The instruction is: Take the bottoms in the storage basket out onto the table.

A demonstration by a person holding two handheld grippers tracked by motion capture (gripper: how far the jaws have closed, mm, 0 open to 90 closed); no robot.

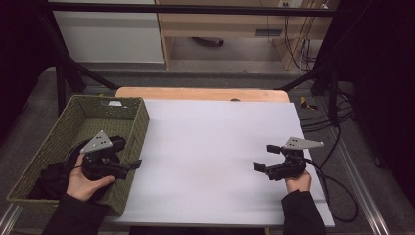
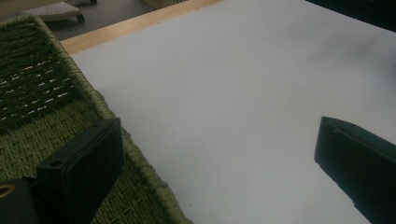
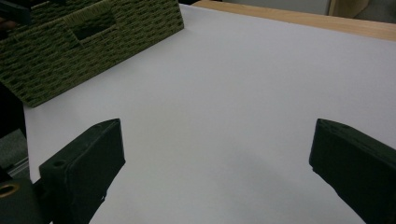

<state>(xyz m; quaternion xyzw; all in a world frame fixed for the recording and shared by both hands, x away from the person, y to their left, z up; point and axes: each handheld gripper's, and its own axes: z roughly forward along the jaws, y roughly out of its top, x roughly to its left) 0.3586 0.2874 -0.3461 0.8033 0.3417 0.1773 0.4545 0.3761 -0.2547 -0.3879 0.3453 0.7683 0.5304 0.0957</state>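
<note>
A green woven basket [image 1: 143, 121] stands at the left edge of a white sheet [image 1: 210, 147] that covers the table. My left gripper [image 1: 128, 154] hovers over the basket's right wall, open and pointing right. In the left gripper view one jaw sits over the basket's rim [image 2: 108, 112] and the other over the sheet [image 2: 233, 93], with nothing between them. My right gripper [image 1: 266, 157] is held low over the sheet's right part, pointing left, open and holding nothing. The right gripper view has the basket [image 3: 93, 37] far off beyond its wide-set jaws. Something dark [image 1: 46, 178] lies in the basket's near end.
A strip of the wooden tabletop [image 1: 200, 93] shows beyond the sheet. Black frame posts [image 1: 61, 88] rise at the back left and right. Cables [image 1: 337, 122] trail on the floor at the right. A small white tag [image 1: 115, 103] lies at the basket's far end.
</note>
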